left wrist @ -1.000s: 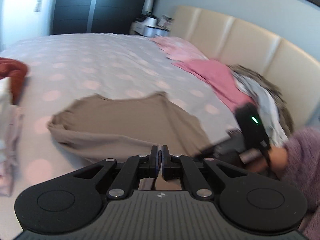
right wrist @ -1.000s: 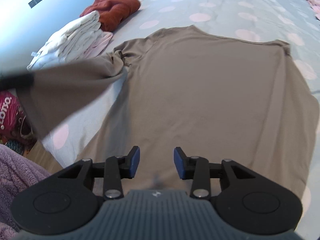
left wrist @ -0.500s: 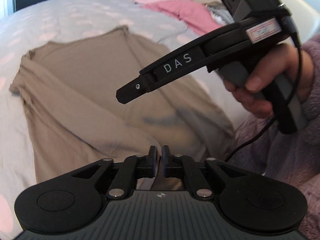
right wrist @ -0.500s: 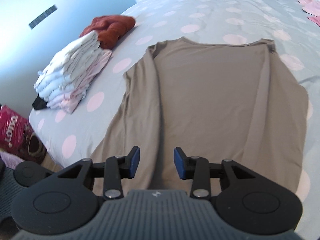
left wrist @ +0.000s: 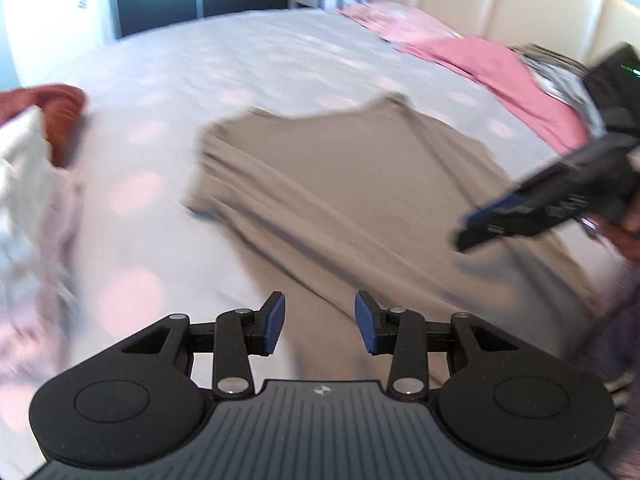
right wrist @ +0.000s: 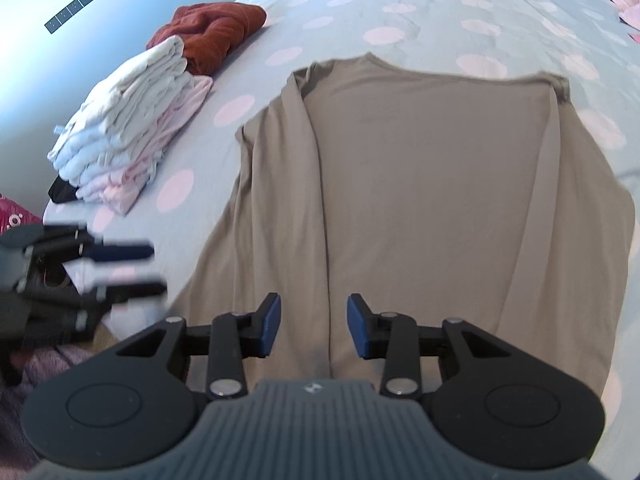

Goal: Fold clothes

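A taupe long-sleeved shirt (right wrist: 432, 184) lies flat on the dotted bedspread, both sleeves folded in over the body; it also shows in the left wrist view (left wrist: 360, 200). My left gripper (left wrist: 320, 322) is open and empty above the shirt's near hem at its left side; it shows blurred in the right wrist view (right wrist: 124, 268). My right gripper (right wrist: 314, 326) is open and empty above the hem near the folded left sleeve; it also shows in the left wrist view (left wrist: 520, 212).
A stack of folded white and pink clothes (right wrist: 132, 136) and a rust-red garment (right wrist: 212, 32) lie left of the shirt. Pink clothes (left wrist: 492, 76) are piled by the cream headboard (left wrist: 520, 8). The bed's near edge (right wrist: 132, 316) is at lower left.
My left gripper has opened and let go of the shirt's left sleeve, which now lies folded over the body, and has drawn back toward the hem. The right gripper stays open.
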Motion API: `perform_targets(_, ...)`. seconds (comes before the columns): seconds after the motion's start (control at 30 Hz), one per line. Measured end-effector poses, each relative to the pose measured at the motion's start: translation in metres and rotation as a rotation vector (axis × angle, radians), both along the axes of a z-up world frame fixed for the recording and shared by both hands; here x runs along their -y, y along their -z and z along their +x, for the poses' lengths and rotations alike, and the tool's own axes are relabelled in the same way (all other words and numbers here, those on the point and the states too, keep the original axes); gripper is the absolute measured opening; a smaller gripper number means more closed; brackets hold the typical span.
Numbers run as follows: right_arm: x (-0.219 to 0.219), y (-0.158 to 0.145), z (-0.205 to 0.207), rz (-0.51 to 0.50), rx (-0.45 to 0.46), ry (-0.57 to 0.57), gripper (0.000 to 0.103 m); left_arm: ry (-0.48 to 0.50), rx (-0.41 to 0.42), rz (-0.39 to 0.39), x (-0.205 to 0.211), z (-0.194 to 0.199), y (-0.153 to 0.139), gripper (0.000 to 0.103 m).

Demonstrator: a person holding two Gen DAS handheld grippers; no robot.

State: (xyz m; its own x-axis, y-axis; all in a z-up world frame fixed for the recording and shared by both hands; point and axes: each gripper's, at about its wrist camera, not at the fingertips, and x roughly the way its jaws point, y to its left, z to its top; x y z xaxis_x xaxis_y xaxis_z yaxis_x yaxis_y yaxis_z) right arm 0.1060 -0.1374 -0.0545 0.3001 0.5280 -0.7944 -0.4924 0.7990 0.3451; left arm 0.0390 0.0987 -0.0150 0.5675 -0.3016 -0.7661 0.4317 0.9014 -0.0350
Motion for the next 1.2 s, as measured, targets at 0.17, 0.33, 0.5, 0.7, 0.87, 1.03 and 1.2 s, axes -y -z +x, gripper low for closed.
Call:
perform_targets(0.17,-0.028,-0.004,0.041,-0.021,0.054,-0.041,0.038,-0.074,0.034,0.041,-0.025,0.05,0.013,0.036)
perform_targets(0.33,-0.07,0.003,0.102,0.028,0.058,-0.059,0.037,-0.095,0.02,0.043,-0.043,0.082,0.036,0.036)
perform_targets(0.5,-0.12,0.011,0.161,0.111,0.052,-0.062,0.037,-0.098,0.021,0.006,-0.055,0.101,0.05,0.036)
perform_targets(0.7,-0.169,0.022,0.2,0.088,0.043,-0.068,0.025,-0.098,0.016,-0.03,-0.059,0.118,0.058,0.036)
perform_targets(0.87,-0.157,0.011,0.203,0.147,0.037,-0.07,0.001,-0.077,0.036,-0.015,-0.057,0.123,0.063,0.036)
perform_targets(1.03,-0.121,-0.004,0.2,0.078,0.069,0.0,0.001,-0.047,0.057,-0.003,-0.052,0.122,0.066,0.036)
perform_targets(1.2,-0.095,0.03,0.201,-0.028,0.033,0.103,0.008,-0.022,0.072,-0.016,-0.047,0.125,0.06,0.036)
